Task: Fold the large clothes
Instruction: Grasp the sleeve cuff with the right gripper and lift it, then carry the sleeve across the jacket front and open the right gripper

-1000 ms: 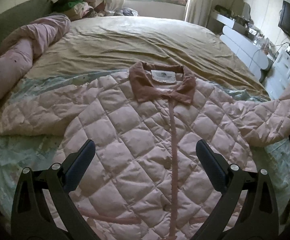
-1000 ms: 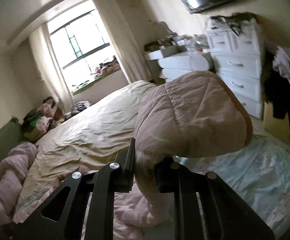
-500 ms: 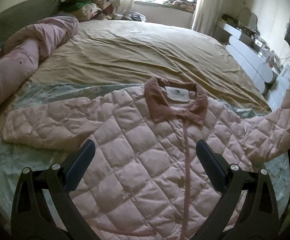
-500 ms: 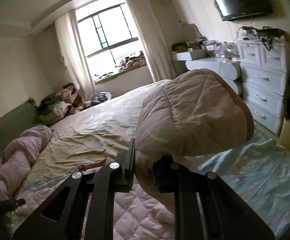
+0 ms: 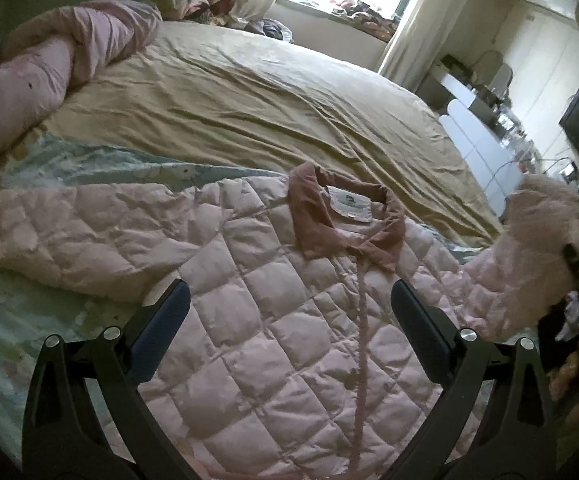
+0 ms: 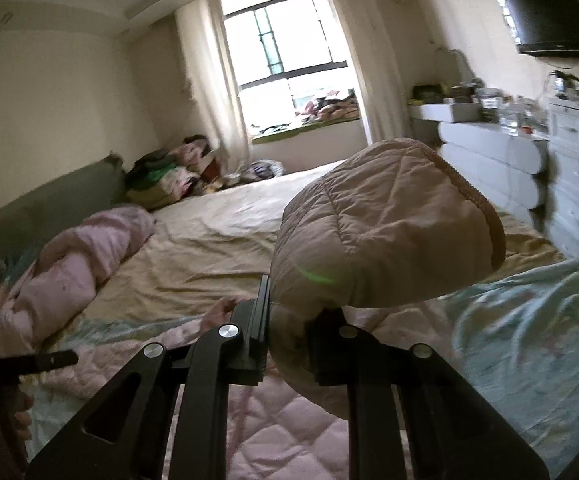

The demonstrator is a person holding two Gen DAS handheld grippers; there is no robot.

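Note:
A pink quilted jacket [image 5: 273,304] with a darker pink collar [image 5: 309,216] lies face up on the bed, buttoned, its left sleeve [image 5: 69,232] spread flat. My left gripper [image 5: 289,320] is open and empty, hovering over the jacket's chest. My right gripper [image 6: 289,340] is shut on the jacket's right sleeve [image 6: 385,232] near the cuff and holds it lifted above the bed. That raised sleeve also shows in the left wrist view [image 5: 537,240] at the far right.
The bed has a tan sheet [image 5: 249,92] and a pale green floral cover [image 6: 529,320]. A rolled pink duvet [image 5: 49,64] lies at the left. White drawers [image 6: 577,184] and a wall TV [image 6: 549,12] stand to the right. Piled clothes [image 6: 169,172] sit by the window.
My right gripper has carried the lifted sleeve leftward, in over the jacket. My left gripper has drawn back and shifted left, so the jacket sits lower and further right in its view.

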